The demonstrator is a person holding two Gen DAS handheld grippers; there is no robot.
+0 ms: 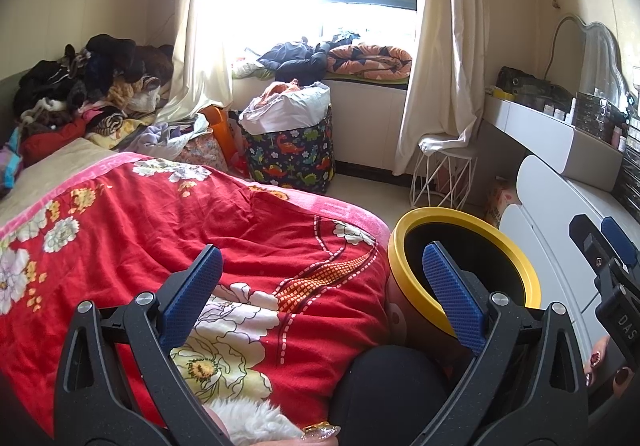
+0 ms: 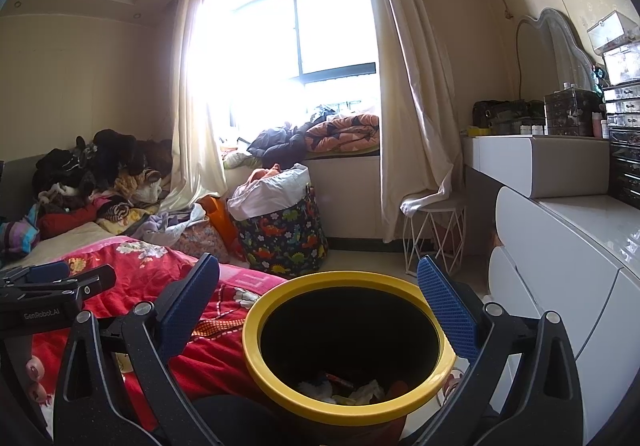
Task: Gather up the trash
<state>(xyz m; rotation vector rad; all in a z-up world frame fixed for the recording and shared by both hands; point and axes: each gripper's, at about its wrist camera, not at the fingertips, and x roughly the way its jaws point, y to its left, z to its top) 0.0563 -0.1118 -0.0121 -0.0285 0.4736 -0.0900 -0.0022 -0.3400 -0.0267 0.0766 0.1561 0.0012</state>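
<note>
A bedroom: bed [image 1: 200, 230], curtains [image 2: 408, 94], dressing table [image 2: 560, 174].

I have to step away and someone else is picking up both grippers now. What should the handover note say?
Left hand-held gripper: open, empty, above the red floral blanket.
Right hand-held gripper: open, empty, poised over the yellow-rimmed bin, which stands between bed and white dresser.
Done: crumpled paper and scraps already lie in the bin.
Left: no loose trash visible on the blanket from here; look around the room for more.
</note>
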